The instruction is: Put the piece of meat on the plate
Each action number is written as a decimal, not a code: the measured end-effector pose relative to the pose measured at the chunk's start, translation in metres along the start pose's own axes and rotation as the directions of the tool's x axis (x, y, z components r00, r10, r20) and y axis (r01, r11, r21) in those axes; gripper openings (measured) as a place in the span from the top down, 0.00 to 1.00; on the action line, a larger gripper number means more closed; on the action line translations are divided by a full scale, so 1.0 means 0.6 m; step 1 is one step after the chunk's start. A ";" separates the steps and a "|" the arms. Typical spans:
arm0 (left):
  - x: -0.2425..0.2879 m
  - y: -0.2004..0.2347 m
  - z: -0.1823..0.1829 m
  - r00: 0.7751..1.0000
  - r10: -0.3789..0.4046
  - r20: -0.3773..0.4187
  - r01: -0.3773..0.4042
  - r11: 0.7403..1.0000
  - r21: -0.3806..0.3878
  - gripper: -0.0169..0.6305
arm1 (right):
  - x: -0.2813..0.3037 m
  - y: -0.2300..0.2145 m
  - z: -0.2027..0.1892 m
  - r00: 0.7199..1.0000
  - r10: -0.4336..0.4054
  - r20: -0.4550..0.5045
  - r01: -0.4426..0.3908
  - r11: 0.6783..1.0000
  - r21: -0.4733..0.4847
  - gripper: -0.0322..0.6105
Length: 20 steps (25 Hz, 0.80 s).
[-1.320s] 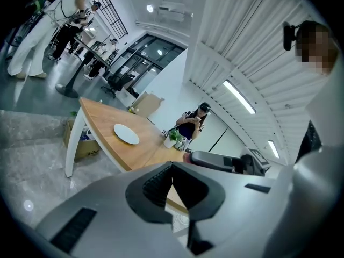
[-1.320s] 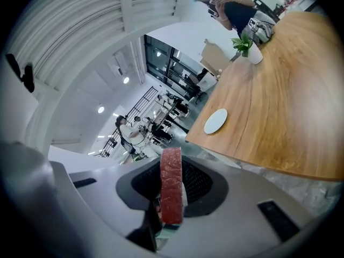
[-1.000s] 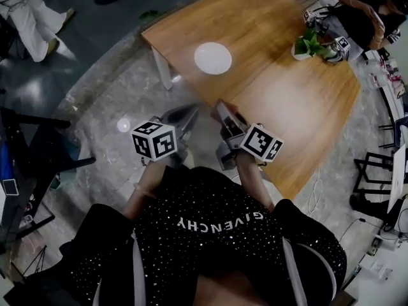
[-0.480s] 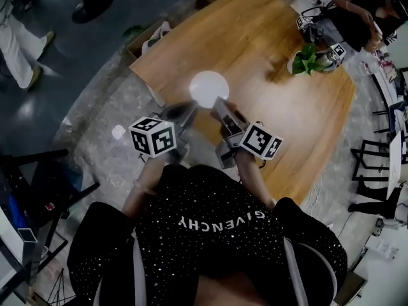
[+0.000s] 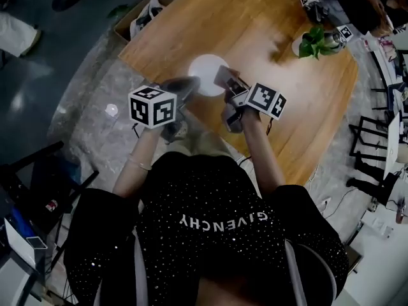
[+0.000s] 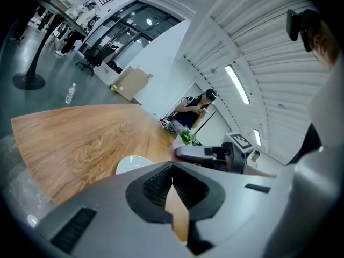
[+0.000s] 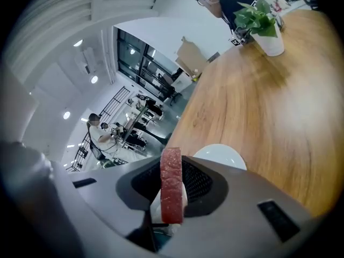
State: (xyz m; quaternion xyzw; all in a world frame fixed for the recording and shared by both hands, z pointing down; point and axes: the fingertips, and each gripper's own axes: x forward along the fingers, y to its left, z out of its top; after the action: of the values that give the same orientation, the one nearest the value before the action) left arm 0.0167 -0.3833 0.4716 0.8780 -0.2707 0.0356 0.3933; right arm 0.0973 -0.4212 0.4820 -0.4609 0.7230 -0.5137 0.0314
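Observation:
The white plate (image 5: 203,69) lies near the front left corner of the wooden table (image 5: 274,24). A flat red piece of meat (image 7: 171,190) stands on edge, with my right gripper (image 7: 171,171) shut on it. In the head view the meat (image 5: 223,76) hangs over the plate's right rim, held by the right gripper (image 5: 225,81). My left gripper (image 5: 183,85) hovers at the plate's near left rim. Its jaws meet at the tips with nothing between them (image 6: 172,168). The left gripper view shows the plate (image 6: 131,163) just ahead and the right gripper (image 6: 207,155) beside it.
A potted plant (image 5: 311,42) in a white pot stands at the table's far right. A person (image 5: 360,5) sits behind it with marker-cube grippers (image 5: 345,32). An open cardboard box (image 5: 143,14) sits on the floor to the left of the table.
The person has stepped up to the table. Both grippers have moved forward from over the floor to the plate; the meat is now over its right rim.

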 end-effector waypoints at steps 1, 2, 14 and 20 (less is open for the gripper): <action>0.005 0.006 -0.003 1.000 0.000 -0.011 0.000 1.000 0.003 0.96 | 0.014 -0.007 -0.001 1.000 -0.009 -0.023 0.010 1.000 0.003 0.80; 0.010 0.013 -0.004 1.000 0.003 -0.014 -0.002 1.000 0.006 0.96 | 0.029 -0.015 -0.005 0.999 -0.018 -0.049 0.018 1.000 0.008 0.80; 0.022 0.095 0.020 0.991 0.085 0.105 -0.095 0.991 0.091 0.96 | 0.142 -0.053 -0.060 0.957 -0.098 -0.274 0.101 0.995 -0.002 0.80; 0.016 0.100 0.001 0.990 0.093 0.107 -0.102 0.992 0.081 0.96 | 0.167 -0.059 -0.085 0.939 -0.117 -0.323 0.117 0.993 -0.020 0.80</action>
State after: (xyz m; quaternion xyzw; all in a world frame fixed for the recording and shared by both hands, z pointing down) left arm -0.0054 -0.4208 0.5142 0.8804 -0.3314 0.0212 0.3386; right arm 0.0361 -0.4564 0.5760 -0.4123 0.6899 -0.5831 -0.1185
